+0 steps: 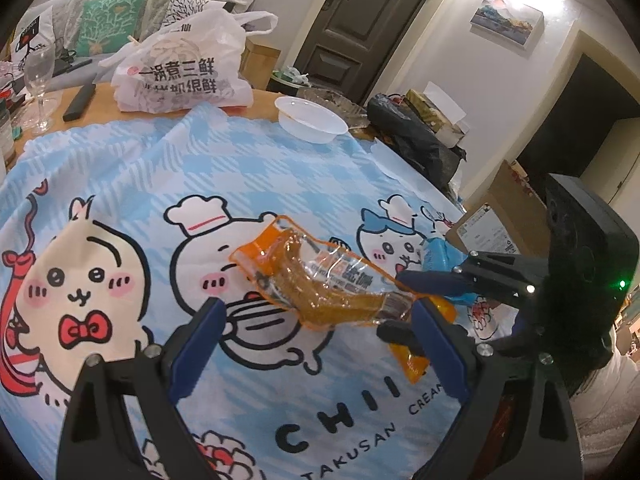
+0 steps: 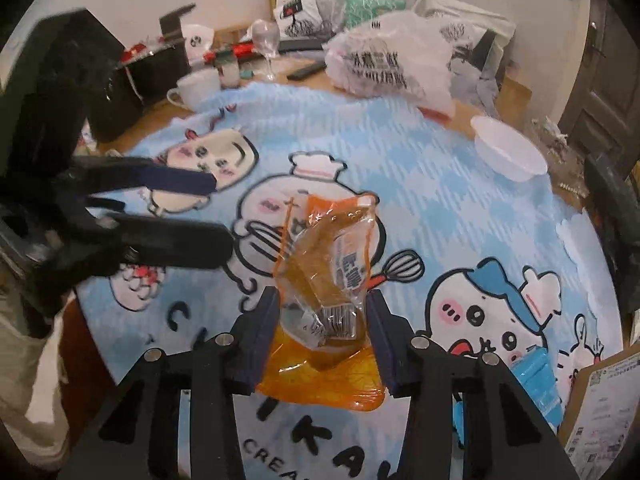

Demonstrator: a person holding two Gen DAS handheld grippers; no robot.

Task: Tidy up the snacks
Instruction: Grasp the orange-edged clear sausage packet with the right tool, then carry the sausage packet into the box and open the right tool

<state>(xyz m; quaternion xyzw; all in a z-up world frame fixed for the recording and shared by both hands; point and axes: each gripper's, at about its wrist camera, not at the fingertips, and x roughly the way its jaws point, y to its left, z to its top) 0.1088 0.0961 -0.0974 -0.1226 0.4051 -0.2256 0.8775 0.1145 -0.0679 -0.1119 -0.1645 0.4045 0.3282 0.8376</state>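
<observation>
The right gripper [image 2: 323,312] is pinching an orange snack packet [image 2: 326,280] between its two blue pads, down near the packet's bottom end. The packet is sticking up and away from the gripper, above the blue cartoon tablecloth [image 1: 248,168], and it is looking lifted off the cloth (hard to be sure from these views).

The left gripper [image 1: 316,320] is spread wide and holding nothing. It is sitting just beside the packet, with the packet hanging out in front of its fingers.

So the step in hand is probably carrying this one snack to where it belongs. A second orange packet [image 1: 416,364] is lying on the cloth under the grippers, and a blue packet [image 2: 536,376] is lying near the cloth's edge.

Next, the right gripper needs a spot to put its snack down, maybe next to the other packets or in the white plastic bowl [image 1: 310,118] far across the table. The grip is only on one end, so the packet may be swinging or slipping. Going slowly would help.
</observation>
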